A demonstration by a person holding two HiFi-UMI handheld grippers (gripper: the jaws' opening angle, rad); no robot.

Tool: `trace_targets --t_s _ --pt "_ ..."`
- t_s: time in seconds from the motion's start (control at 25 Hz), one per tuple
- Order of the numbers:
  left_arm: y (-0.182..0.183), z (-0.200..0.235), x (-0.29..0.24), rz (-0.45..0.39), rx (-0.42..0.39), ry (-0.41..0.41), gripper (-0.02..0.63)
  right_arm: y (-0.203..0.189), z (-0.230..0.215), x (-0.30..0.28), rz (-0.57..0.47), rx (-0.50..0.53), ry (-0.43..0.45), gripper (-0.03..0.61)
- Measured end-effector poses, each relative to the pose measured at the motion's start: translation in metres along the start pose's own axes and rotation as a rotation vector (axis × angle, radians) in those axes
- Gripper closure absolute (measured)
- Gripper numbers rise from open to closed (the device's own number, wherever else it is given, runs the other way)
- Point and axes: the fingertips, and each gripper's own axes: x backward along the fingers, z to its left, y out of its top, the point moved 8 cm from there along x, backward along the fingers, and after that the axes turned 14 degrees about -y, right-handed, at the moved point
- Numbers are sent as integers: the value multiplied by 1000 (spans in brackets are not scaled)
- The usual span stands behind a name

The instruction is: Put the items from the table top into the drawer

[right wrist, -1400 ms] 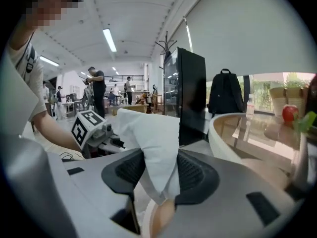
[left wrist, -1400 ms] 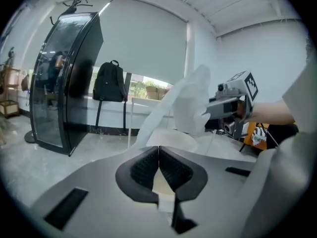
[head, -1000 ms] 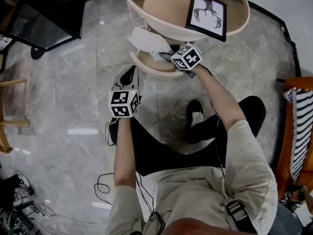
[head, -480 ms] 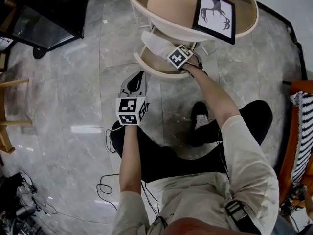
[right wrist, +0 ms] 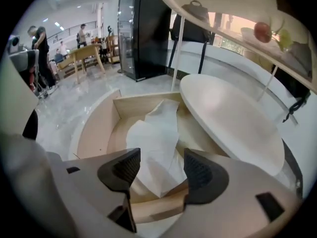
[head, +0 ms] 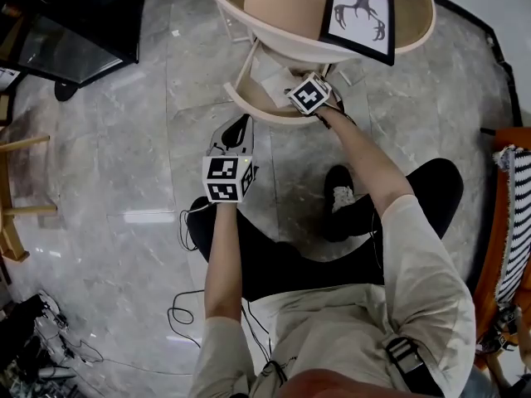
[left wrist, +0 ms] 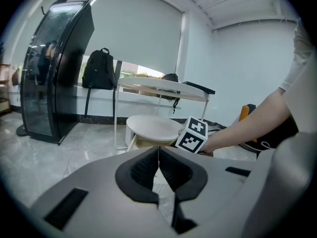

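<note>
A crumpled white paper bag (right wrist: 156, 143) lies in the open wooden drawer (right wrist: 94, 133) under the round table (head: 249, 23). My right gripper (right wrist: 161, 170) hangs just above the bag's near end. Its jaws are opening and the pads stand off the paper on either side. In the head view the right gripper (head: 290, 88) points down into the drawer (head: 249, 106), where the white bag (head: 270, 73) shows. My left gripper (head: 232, 135) is shut with nothing in it, low over the floor in front of the drawer; the left gripper (left wrist: 158, 165) looks toward the table.
A framed antler picture (head: 358, 16) lies on the table top. A white round lower shelf (right wrist: 233, 118) sits beside the drawer. A black cabinet (head: 75, 31) stands at the left, cables (head: 191, 305) lie on the floor, and the person's shoe (head: 336, 197) is near the table.
My right gripper sank into the drawer with the white bag and its jaws spread off it; the bag now rests inside. The left gripper drifted slightly toward the table.
</note>
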Motion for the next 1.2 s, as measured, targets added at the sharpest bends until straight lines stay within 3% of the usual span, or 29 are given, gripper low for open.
trace_targets --t_s 0.28,0.36,0.4,0.52,0.64,0.88,1.04,1.2 --pt "33 -8 2 7 -45 -35 592 7 0 96 -281 -211 -54 317" --pt "41 -10 3 9 -54 -42 592 6 -1 120 -332 -312 -75 401" --pt "45 -12 3 11 -59 -48 592 6 -2 131 -352 -361 -86 462" --pt "61 -19 1 18 -91 -79 592 7 -3 160 -372 -426 -109 518" --pt "78 -26 -3 18 -135 -110 592 9 -8 188 -387 -417 -148 538" --pt "92 -40 -15 35 -180 -150 592 3 -34 237 -484 -541 -166 545" --pt "109 -56 -31 30 -219 -159 592 -3 -54 266 -499 -512 -261 545" --pt "137 -75 -51 -11 -223 -219 592 -5 -74 304 -536 -270 -461 542"
